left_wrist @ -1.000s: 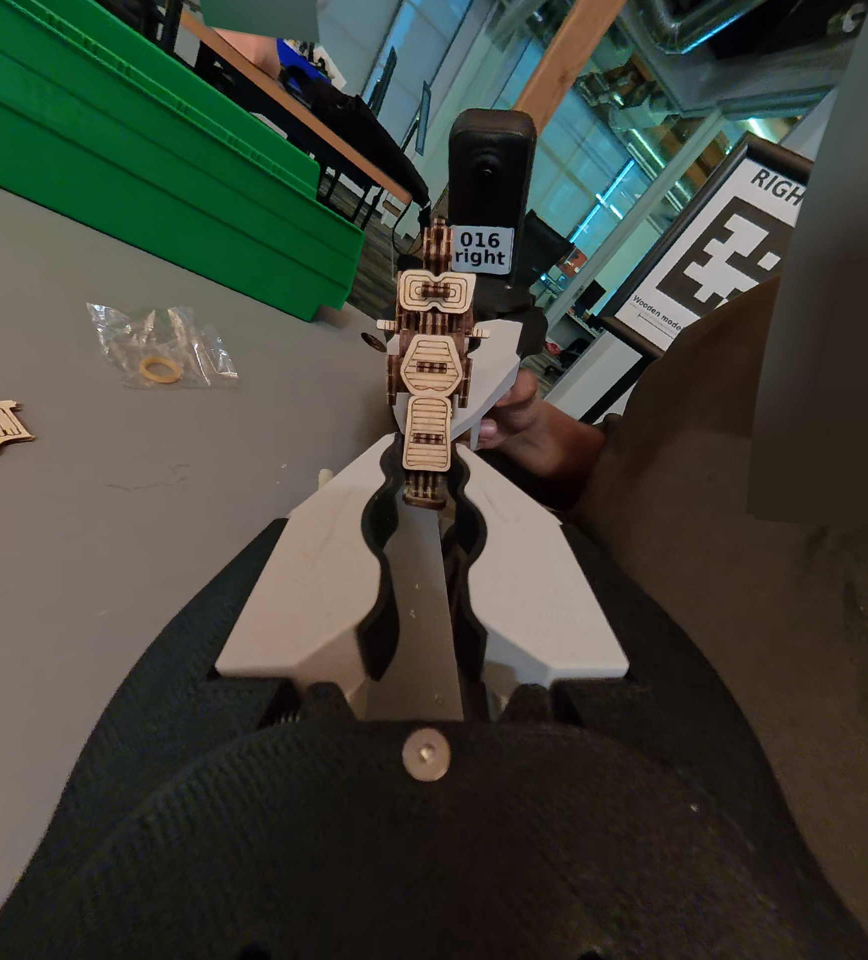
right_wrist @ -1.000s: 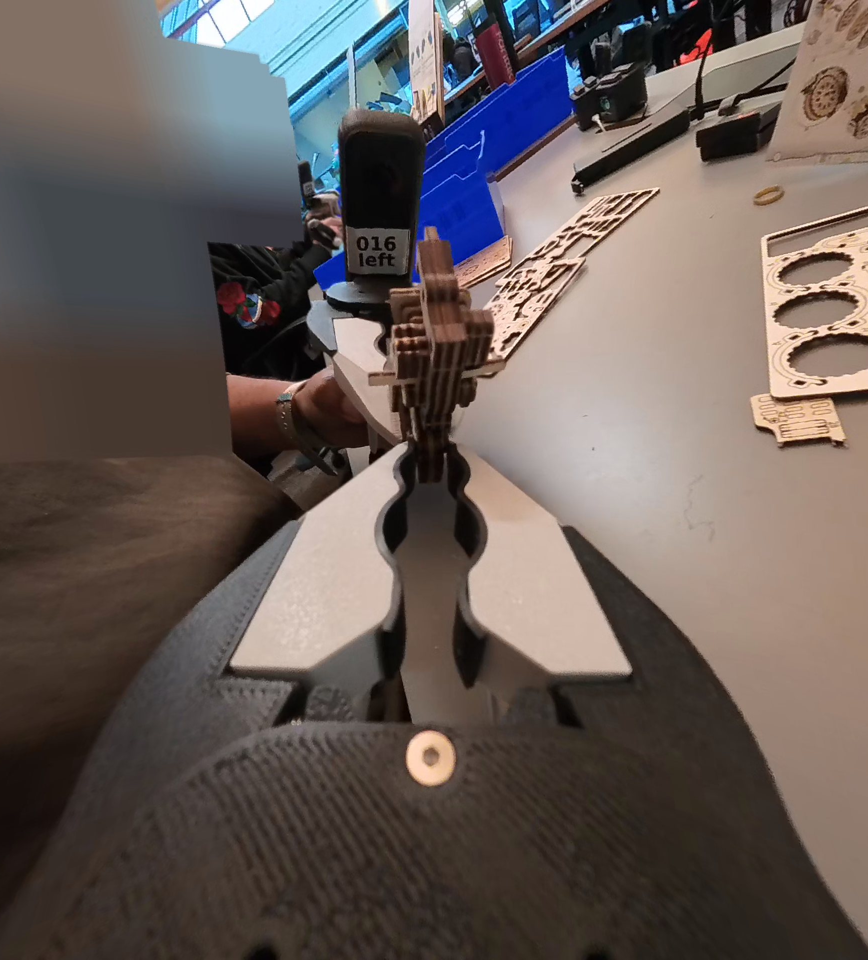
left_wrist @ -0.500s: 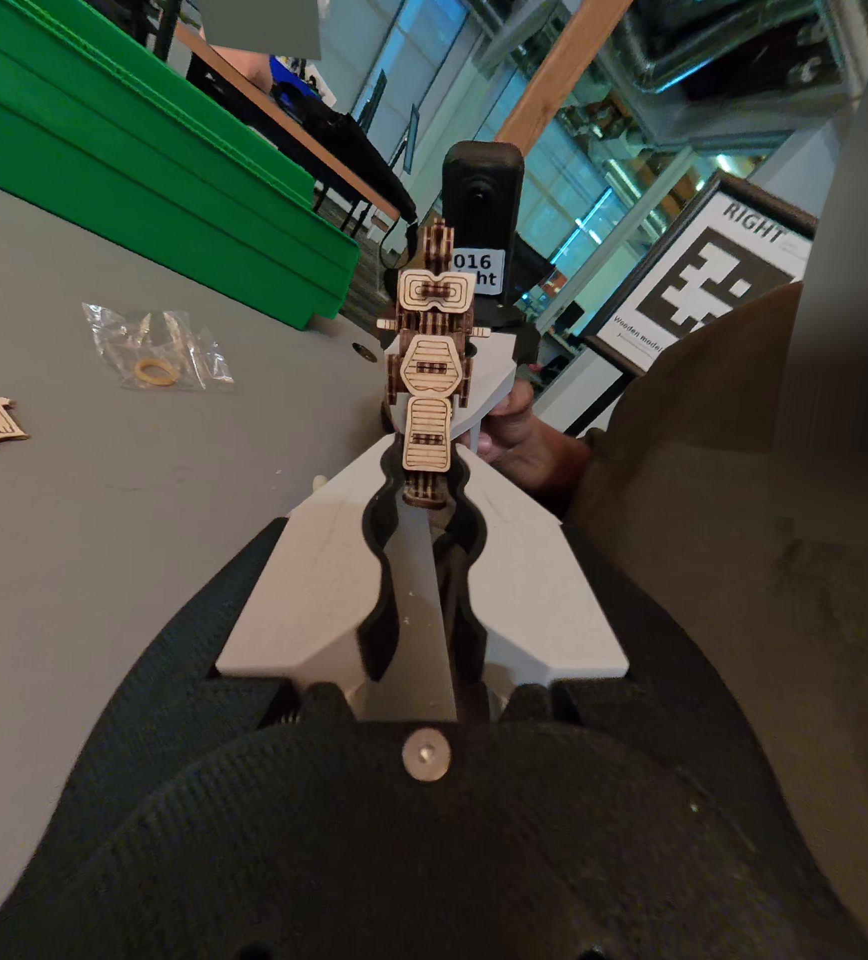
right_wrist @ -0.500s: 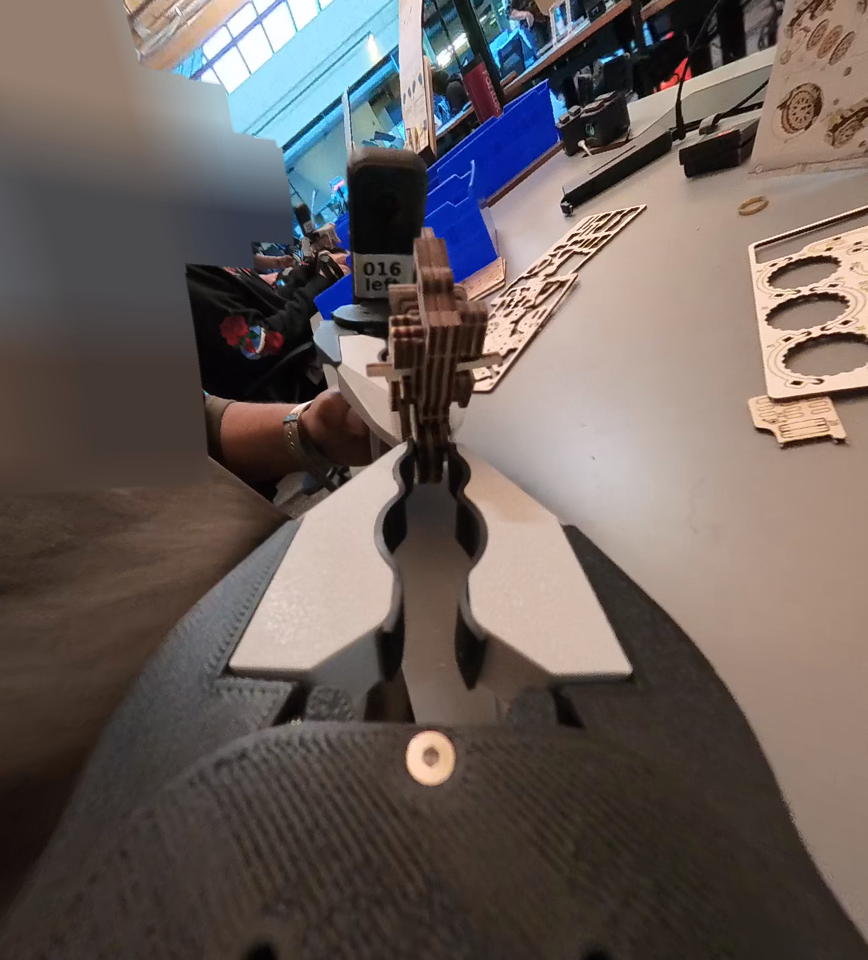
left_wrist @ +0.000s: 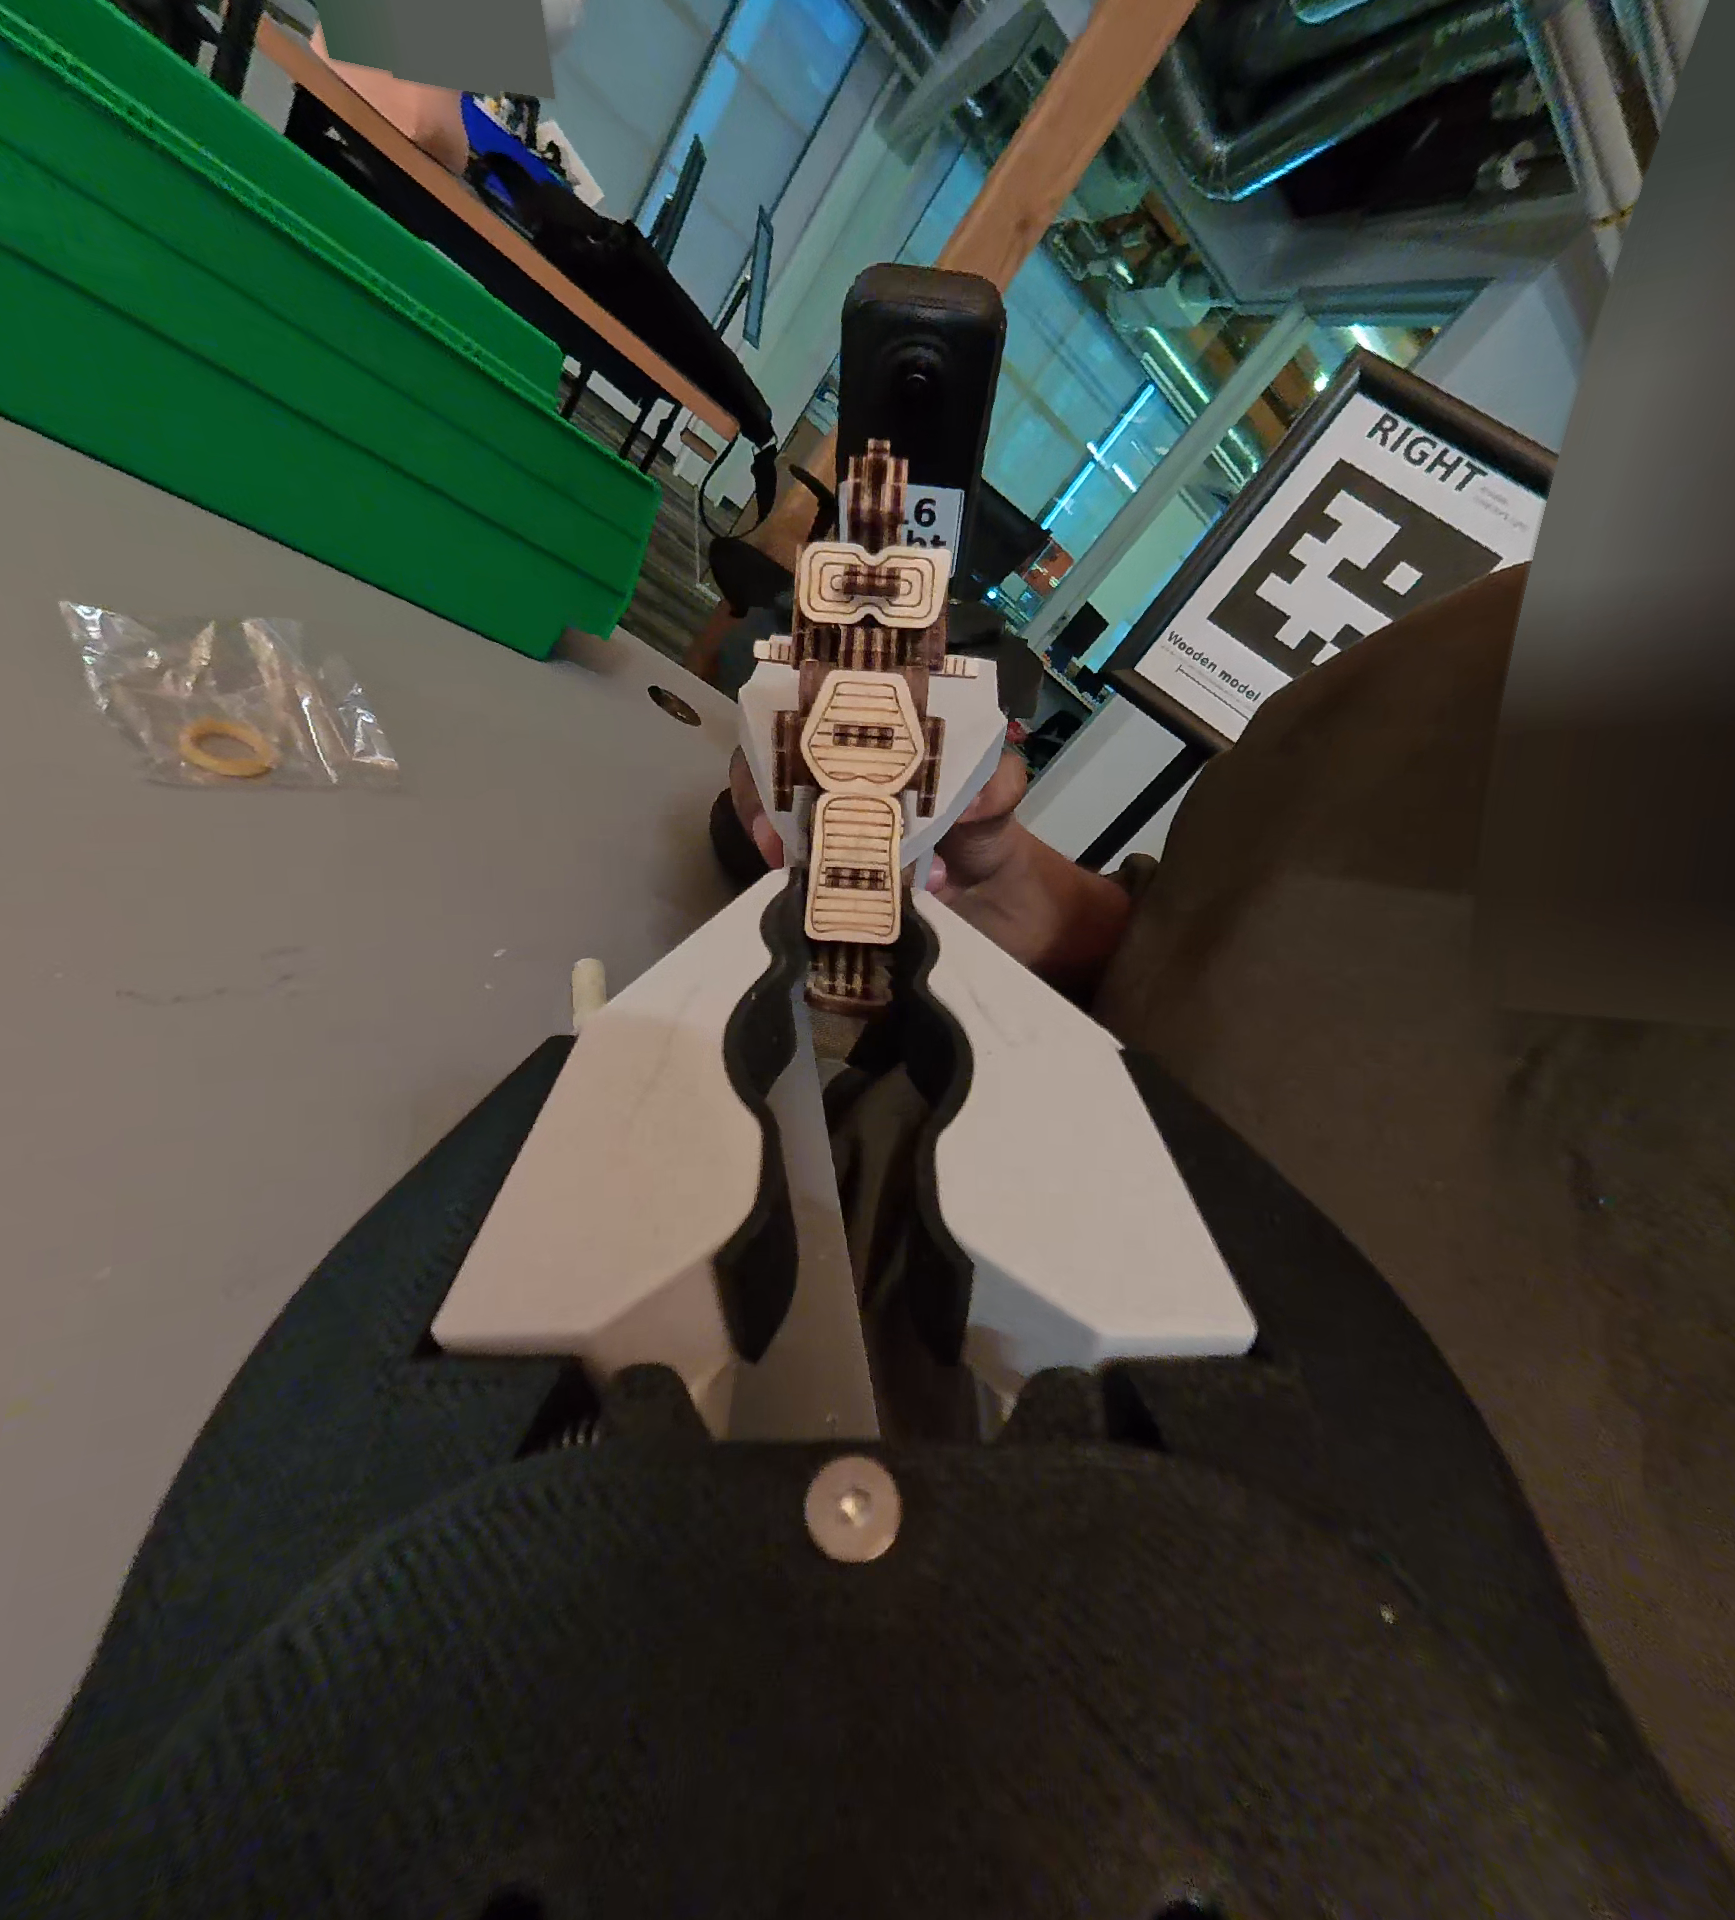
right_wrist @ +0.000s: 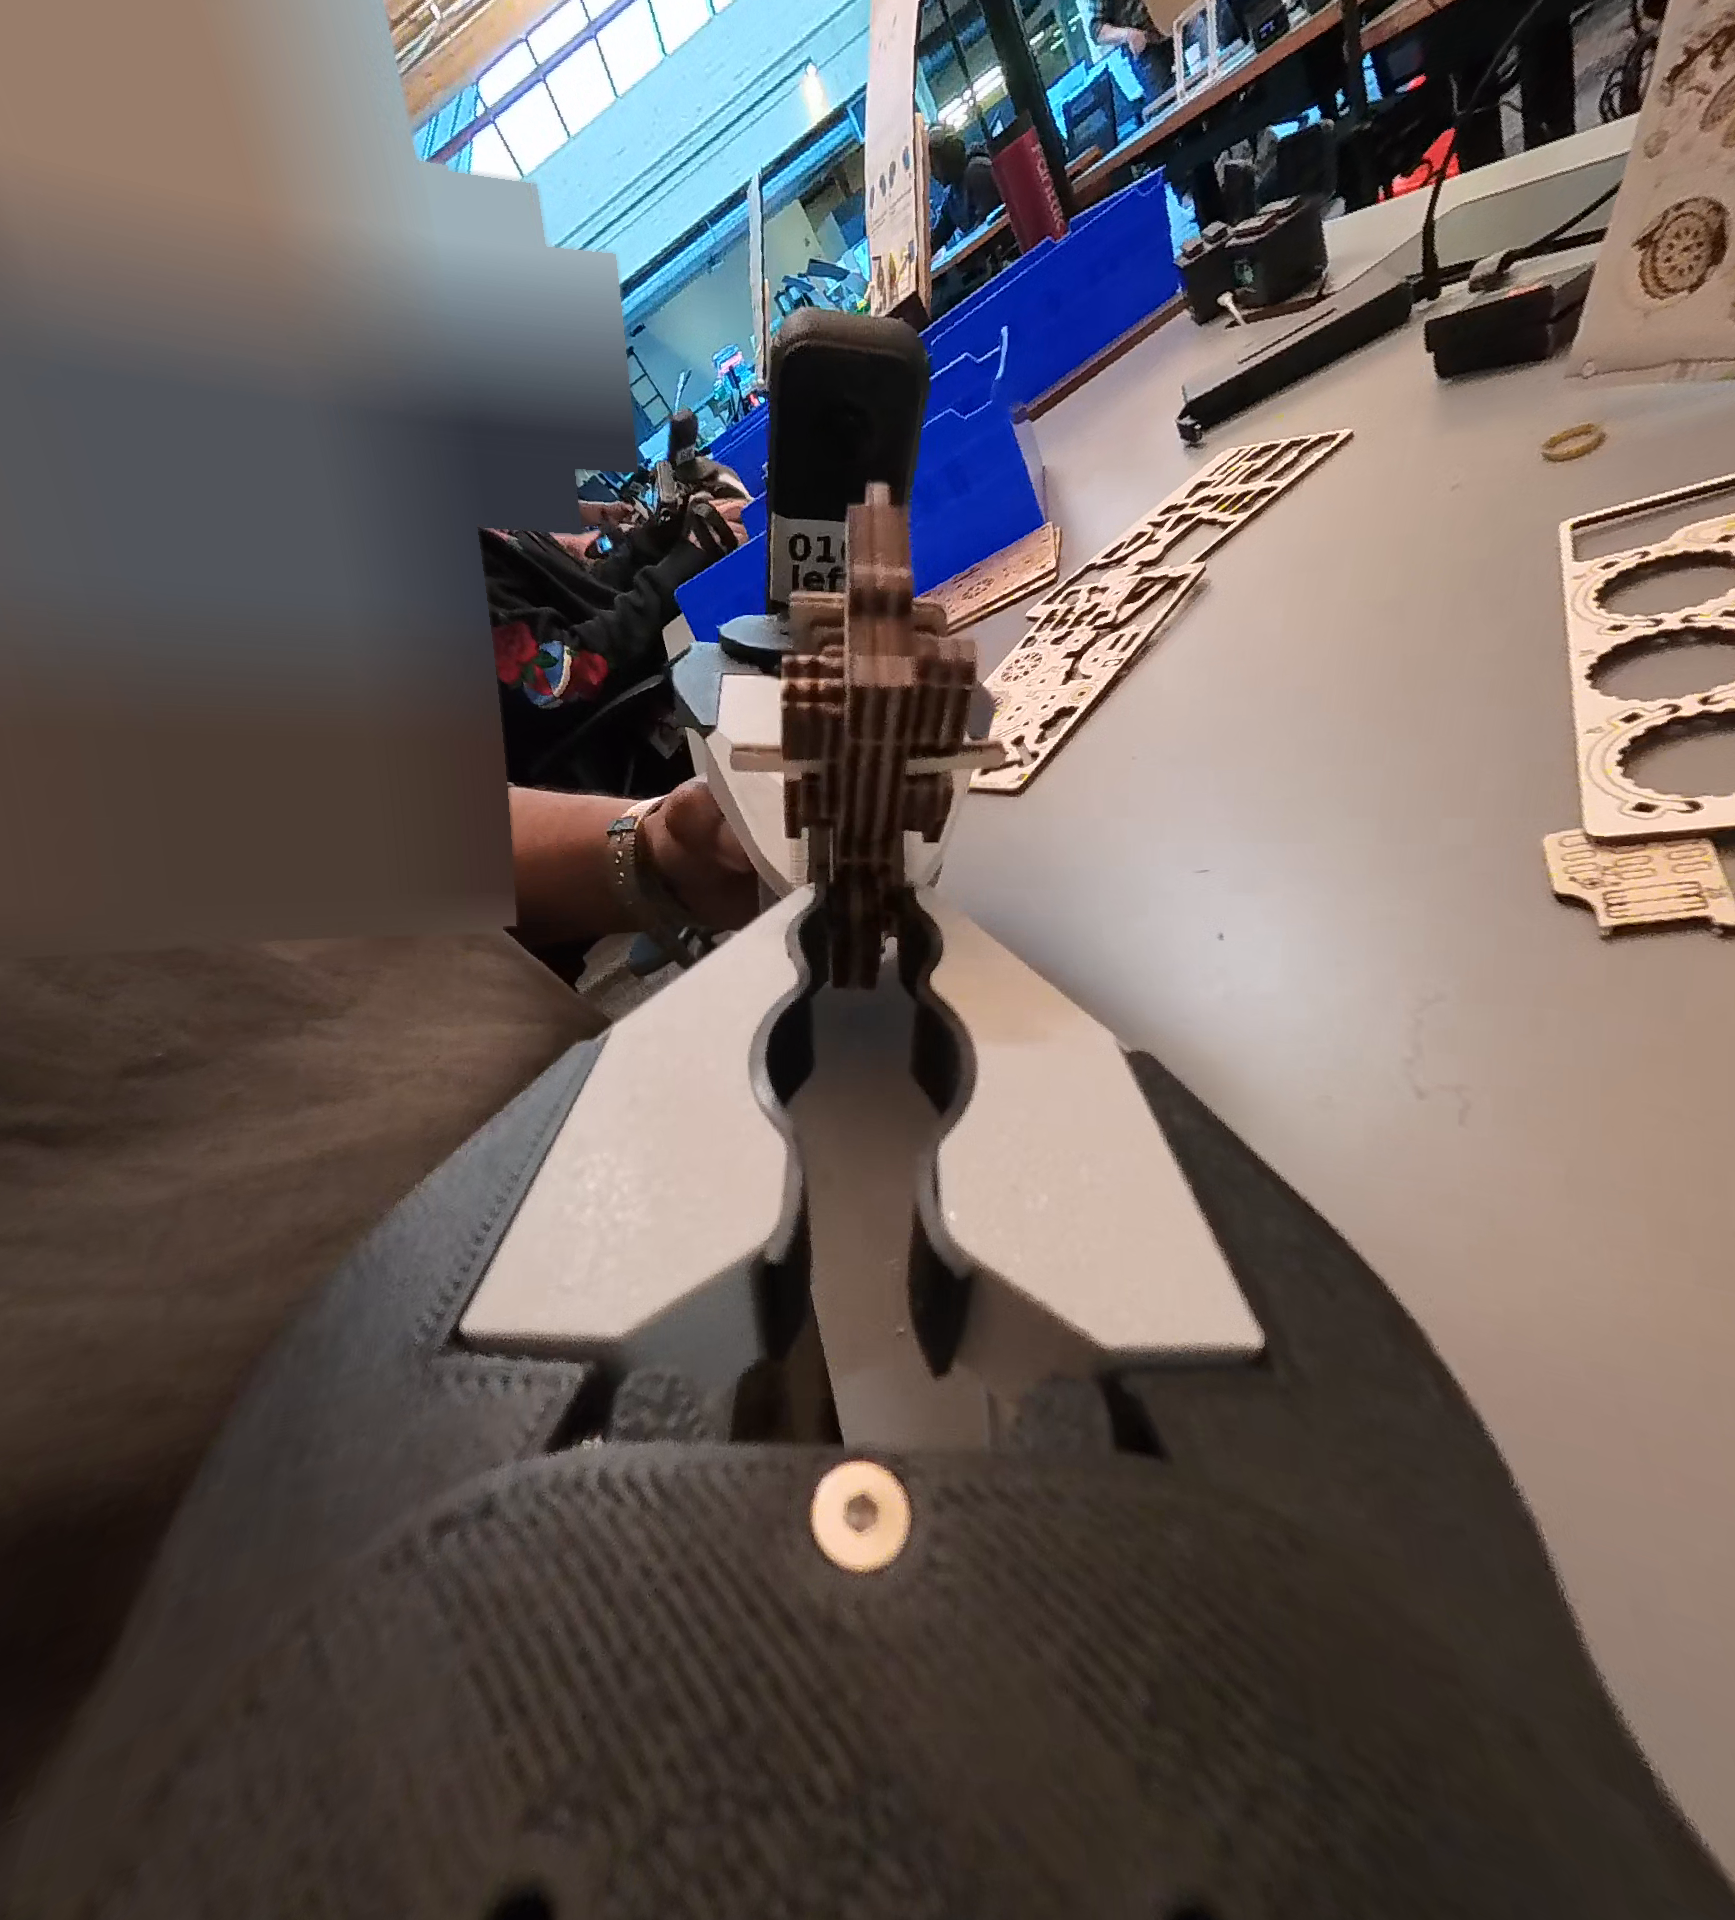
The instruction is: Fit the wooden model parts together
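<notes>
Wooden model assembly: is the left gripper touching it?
Touching. The left wrist view shows the left gripper with its jaws closed on the lower end of the wooden model assembly, no gap.

Both wrist cameras look close along their fingers, facing each other, sharing the wooden model (left_wrist: 855, 769) between.

The right gripper (right_wrist: 858, 935) pinches the lower end of the layered wooden model (right_wrist: 868, 717) between its pale fingertips, holding it upright above the grey table (right_wrist: 1258, 935). Just behind the model the left gripper (right_wrist: 821, 790) faces it — whether its jaws grip the piece cannot be told. To the right lie a punched-out wooden sheet (right_wrist: 1715, 675) with round holes, a small loose wooden piece (right_wrist: 1637, 873) near it, and fretted sheets (right_wrist: 1133, 603) farther back beside blue bins (right_wrist: 1050, 384).
</notes>
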`<act>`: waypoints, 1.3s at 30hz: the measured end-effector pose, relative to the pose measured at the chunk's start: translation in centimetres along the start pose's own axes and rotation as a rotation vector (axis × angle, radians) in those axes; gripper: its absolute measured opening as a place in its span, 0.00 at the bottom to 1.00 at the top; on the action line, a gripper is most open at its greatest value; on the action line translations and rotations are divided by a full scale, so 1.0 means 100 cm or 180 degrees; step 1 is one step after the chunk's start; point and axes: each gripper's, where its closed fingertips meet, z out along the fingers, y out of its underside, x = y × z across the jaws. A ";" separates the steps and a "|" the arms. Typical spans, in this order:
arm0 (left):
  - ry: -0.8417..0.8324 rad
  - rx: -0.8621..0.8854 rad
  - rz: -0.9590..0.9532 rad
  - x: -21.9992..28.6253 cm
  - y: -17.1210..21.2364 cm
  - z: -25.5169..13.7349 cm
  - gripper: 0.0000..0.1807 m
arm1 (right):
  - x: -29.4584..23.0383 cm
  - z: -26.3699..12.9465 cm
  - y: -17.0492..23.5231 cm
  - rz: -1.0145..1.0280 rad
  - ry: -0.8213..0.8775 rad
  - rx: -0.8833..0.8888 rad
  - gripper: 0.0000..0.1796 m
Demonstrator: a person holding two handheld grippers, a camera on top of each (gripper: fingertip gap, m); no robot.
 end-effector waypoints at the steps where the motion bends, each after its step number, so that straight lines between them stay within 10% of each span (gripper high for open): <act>1: -0.0002 -0.0008 0.0007 0.000 0.000 0.000 0.07 | 0.000 0.000 0.000 -0.0019 -0.0001 -0.0013 0.06; 20: 0.0015 0.0061 0.0218 0.003 -0.003 0.001 0.08 | -0.004 -0.001 -0.002 -0.0205 0.0074 -0.0067 0.06; 30: 0.0181 0.0222 0.0156 0.004 -0.012 -0.004 0.26 | -0.005 -0.007 -0.013 -0.0322 0.0113 0.0130 0.05; 39: 0.0136 0.0430 0.0168 -0.005 -0.027 -0.020 0.28 | -0.006 -0.012 -0.020 -0.2071 0.0861 0.0018 0.06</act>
